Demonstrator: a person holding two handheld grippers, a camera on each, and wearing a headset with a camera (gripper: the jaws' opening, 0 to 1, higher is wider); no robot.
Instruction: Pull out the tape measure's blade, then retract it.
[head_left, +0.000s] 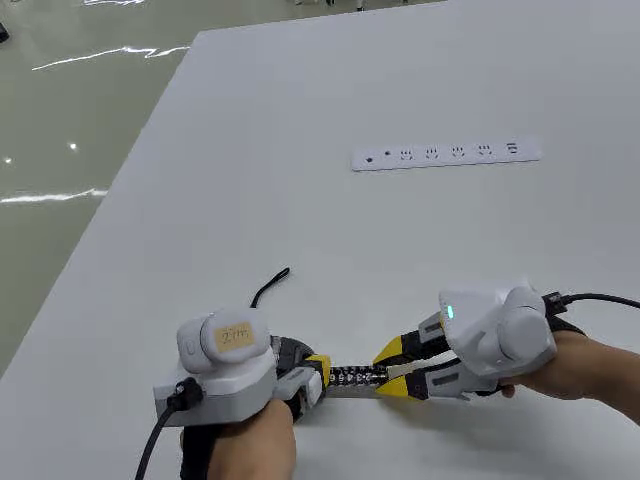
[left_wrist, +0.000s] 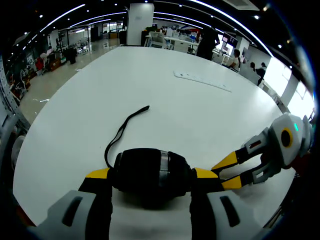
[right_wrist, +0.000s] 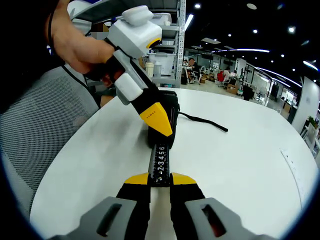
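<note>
The tape measure (left_wrist: 146, 169) sits low in the centre of the left gripper view, black and rounded. The left claw (left_wrist: 150, 174) clamps it across its sides, and it rests on the white counter (head_left: 300, 150). A short run of blade (right_wrist: 160, 161) is out, and the right claw (right_wrist: 160, 179) is pinched narrow on its end.

My worry is that thin grip: if the blade slides out from between the jaws, I expect it to whip back in. Pulling off-line could also twist the tape measure in the left claw or kink the blade.

I cannot see the end hook, which is buried between the right jaws, or any lock button. In the head view the left claw's body covers most of the tape measure.
</note>
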